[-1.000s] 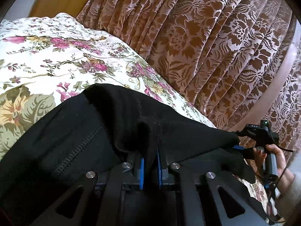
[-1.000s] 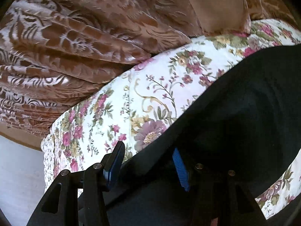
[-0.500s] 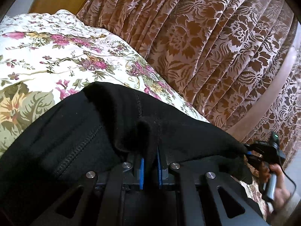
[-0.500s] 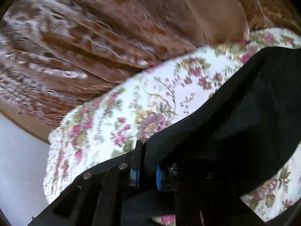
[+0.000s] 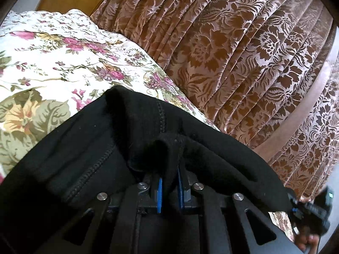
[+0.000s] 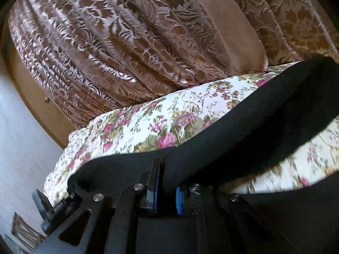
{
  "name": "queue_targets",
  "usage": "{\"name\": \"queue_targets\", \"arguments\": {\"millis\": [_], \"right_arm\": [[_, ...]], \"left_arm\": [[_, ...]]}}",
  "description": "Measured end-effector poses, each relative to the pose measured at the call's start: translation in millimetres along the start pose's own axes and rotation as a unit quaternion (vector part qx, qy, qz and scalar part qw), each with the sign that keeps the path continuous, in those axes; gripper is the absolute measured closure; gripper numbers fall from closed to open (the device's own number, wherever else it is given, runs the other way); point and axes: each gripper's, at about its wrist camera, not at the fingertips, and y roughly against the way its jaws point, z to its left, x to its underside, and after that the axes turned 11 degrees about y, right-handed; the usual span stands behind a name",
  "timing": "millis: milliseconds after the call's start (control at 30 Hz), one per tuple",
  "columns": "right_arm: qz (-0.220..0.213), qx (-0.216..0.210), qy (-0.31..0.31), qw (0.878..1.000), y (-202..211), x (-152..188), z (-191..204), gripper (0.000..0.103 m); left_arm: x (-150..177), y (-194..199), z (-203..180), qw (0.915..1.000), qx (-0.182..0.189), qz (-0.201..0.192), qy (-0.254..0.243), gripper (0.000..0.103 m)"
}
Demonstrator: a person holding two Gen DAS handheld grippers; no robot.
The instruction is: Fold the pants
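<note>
Right wrist view: pants [image 6: 243,131] over right gripper [image 6: 167,192] fingertips.

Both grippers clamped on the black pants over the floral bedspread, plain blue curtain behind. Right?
Not quite: the curtain is brown with a floral pattern, not plain blue; both wrist views show it. The rest stands: the left gripper and right gripper are each shut on the black pants over the floral bedspread.
</note>
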Motion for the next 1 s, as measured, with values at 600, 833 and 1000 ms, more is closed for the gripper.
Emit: {"name": "queue_targets", "arguments": {"millis": [600,833,1000], "right_arm": [[0.018,-0.037,-0.039,0.998,-15,86,-22,0.094],[0.012,-0.045,-0.042,0.998,-15,86,-22,0.094],[0.011,-0.046,-0.043,0.998,-15,87,-23,0.094]], "left_arm": [[2,50,-2,0.9904,0.101,0.043,0.084,0.031],[5,55,-1,0.9811,0.127,0.075,0.125,0.030],[1,61,2,0.9662,0.146,0.086,0.194,0.027]]}}
